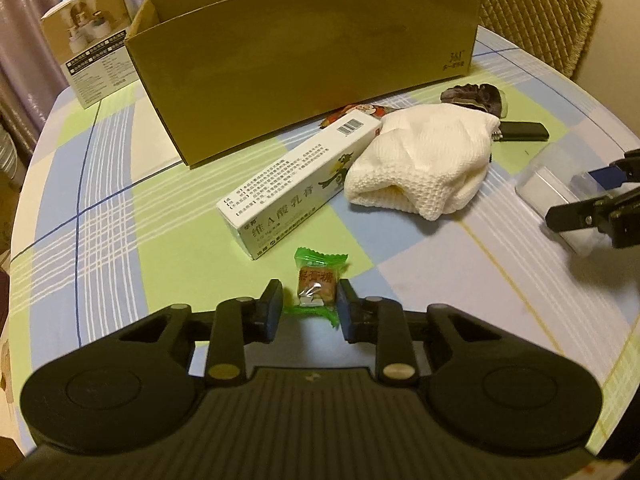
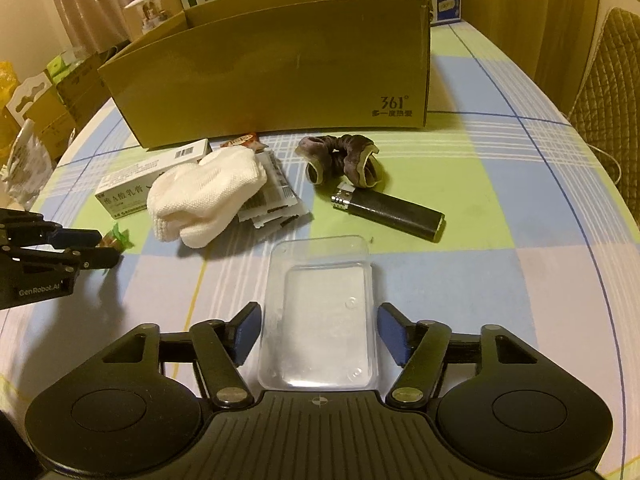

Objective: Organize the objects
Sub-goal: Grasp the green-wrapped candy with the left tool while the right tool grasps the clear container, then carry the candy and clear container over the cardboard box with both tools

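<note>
From the left wrist, the left hand-held gripper [image 1: 308, 306] sits low on the counter [image 1: 100, 220] with its jaws apart, one on each side of the candy [image 1: 318, 284]; the right pad looks close to the wrapper, the left stands a little off it, so nothing is clamped yet. The candy lies just in front of the carton [image 1: 288, 188], which leans out from the box [image 1: 304, 56] toward the camera. The sock [image 1: 420, 160] rests beside the carton, overlapping its far end, with the scrunchie [image 1: 476, 98] and lighter [image 1: 520, 132] nearer the box.

From the right wrist, the right hand-held gripper [image 2: 318, 334] is spread wide around the tray [image 2: 320, 320], both pads clear of its walls. The tray lies well in front of the box [image 2: 280, 68], with the lighter [image 2: 390, 210], scrunchie [image 2: 342, 160] and sock [image 2: 204, 196] between them.

Both arms seem to be at the approach-to-grasp step. Next, each should probably close: lightly on the candy, gently on the thin tray walls, then lift toward the box.
</note>
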Tool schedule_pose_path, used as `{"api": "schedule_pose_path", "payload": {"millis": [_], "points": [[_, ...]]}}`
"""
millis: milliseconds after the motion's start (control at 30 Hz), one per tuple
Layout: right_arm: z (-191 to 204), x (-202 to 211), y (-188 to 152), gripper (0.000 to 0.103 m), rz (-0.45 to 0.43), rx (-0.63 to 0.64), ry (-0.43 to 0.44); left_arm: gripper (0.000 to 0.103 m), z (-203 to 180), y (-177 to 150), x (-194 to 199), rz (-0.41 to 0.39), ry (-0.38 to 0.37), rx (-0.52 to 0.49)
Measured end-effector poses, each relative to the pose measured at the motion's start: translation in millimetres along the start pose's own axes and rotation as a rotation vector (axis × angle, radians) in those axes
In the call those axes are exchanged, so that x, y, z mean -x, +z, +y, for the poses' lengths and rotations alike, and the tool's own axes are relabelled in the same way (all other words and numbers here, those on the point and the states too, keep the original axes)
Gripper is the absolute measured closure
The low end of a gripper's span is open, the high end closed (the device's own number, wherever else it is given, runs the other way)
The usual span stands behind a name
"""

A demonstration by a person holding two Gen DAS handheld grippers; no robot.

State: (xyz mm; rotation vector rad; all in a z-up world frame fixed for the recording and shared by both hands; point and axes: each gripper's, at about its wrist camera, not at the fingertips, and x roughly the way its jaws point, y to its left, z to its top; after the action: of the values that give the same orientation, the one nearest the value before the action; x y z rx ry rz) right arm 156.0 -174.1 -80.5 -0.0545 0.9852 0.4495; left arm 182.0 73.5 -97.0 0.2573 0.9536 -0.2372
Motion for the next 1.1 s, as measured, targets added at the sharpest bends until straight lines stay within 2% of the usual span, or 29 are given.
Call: {"api": "schedule_pose_path", "payload": {"millis": [100, 333, 467, 667, 700, 767, 1100], "points": [[-1, 0, 0, 0.039, -0.002, -0.007, 0.002, 0.072, -2, 2, -2, -0.004, 0.003, -0.008], [-3, -1, 0, 0.038, -0.015, -0.009, -0.003, 0.072, -2, 3, -4, -0.018, -0.012, 0.007], [-4, -2, -1, 0.038, -0.023, 0.0, -0.011, 0.086, -5, 4, -3, -0.007, -0.036, 0.023], [-3, -3, -2, 0.038, -0.036, 0.014, -0.023, 0.088, -13, 6, -2, 0.01, -0.017, 0.076], [-3, -3, -2, 0.04, -0.035, 0.013, -0.024, 0.088, -15, 6, -1, 0.014, -0.016, 0.09], [-3, -2, -1, 0.049, -0.033, 0.013, -0.029, 0.088, -21, 7, 3, 0.016, -0.019, 0.112], [-2, 26, -9, 0.049, -0.035, -0.001, -0.013, 0.088, -52, 2, 37, 0.009, -0.057, 0.21]]}}
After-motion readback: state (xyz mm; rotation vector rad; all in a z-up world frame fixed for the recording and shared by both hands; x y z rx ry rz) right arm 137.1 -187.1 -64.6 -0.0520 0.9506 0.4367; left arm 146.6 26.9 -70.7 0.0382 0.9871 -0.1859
